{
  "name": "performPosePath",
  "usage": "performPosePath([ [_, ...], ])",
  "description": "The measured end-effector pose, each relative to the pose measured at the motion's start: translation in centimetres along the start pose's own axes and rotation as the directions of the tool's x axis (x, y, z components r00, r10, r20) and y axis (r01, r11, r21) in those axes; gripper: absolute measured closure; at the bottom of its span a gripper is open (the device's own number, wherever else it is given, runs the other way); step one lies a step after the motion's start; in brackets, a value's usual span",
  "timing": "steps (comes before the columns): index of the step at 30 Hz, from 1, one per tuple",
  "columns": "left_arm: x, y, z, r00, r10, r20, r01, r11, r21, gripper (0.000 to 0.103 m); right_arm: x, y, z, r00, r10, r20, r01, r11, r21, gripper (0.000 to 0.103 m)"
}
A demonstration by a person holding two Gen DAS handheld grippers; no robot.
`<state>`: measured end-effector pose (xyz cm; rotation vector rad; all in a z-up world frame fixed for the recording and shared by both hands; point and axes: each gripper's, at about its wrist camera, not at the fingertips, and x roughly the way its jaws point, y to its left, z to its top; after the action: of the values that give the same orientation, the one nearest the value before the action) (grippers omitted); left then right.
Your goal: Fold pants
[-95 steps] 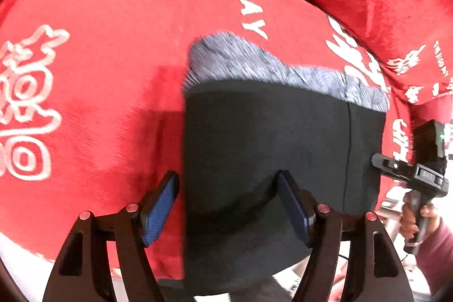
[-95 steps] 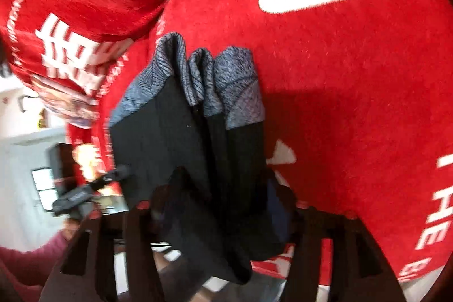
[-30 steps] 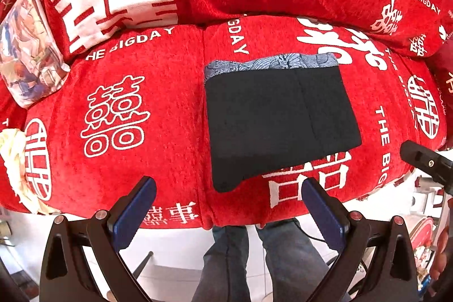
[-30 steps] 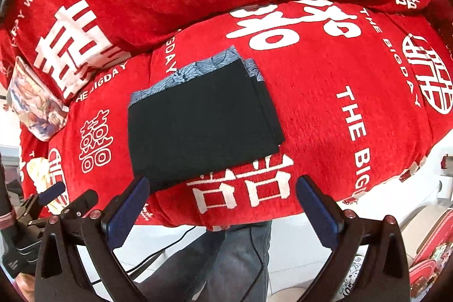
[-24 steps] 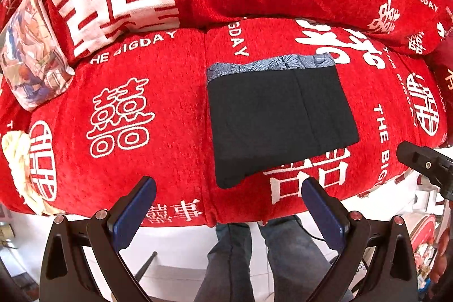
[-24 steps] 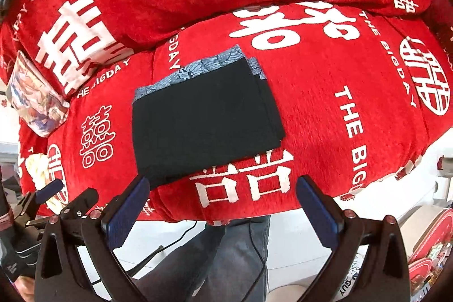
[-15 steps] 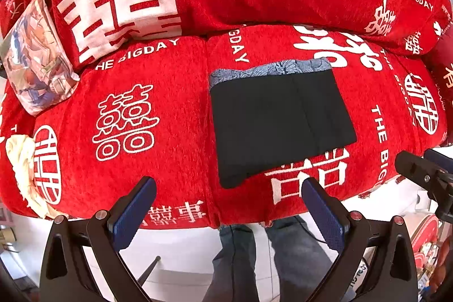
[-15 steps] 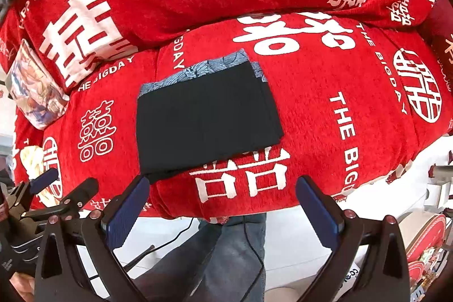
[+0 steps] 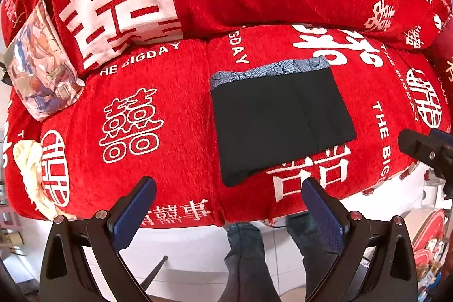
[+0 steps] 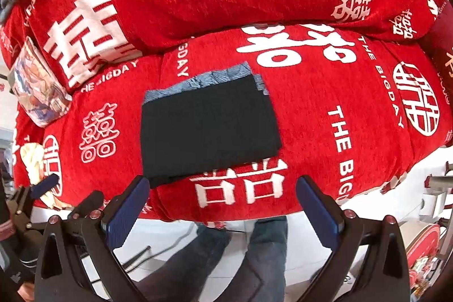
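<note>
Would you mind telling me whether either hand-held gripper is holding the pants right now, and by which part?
Nothing is held. The left hand-held gripper and right hand-held gripper are both open and clear of the folded pants, which lie on the red sofa.

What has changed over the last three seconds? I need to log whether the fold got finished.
Both tongs let go of the pants and pulled back; left tongs and right tongs now hang open off the sofa front. The pants stayed folded flat on the seat.
</note>
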<state>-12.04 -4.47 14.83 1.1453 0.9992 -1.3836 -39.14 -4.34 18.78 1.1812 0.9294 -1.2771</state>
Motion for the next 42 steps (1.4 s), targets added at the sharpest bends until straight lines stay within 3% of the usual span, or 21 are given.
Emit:
performPosePath([
  [7,1.5,-1.8,0.1,0.999,-0.005,-0.048,0.003,0.999,-0.039,0.0,1.5,-2.4,-0.1,0.999,-0.023,-0.044,0.023,1.0,0.002,0.0],
  [18,0.5,-2.7,0.8,0.998,0.059,-0.005,-0.059,0.997,-0.046,0.0,2.0,-3.0,1.2,0.998,-0.037,-0.046,0.036,0.999,-0.039,0.0],
  [42,0.2,-2.7,1.0,0.998,0.064,0.005,-0.064,0.997,-0.05,0.0,2.2,-2.3,1.1,0.997,-0.07,-0.045,0.065,0.994,-0.091,0.0],
])
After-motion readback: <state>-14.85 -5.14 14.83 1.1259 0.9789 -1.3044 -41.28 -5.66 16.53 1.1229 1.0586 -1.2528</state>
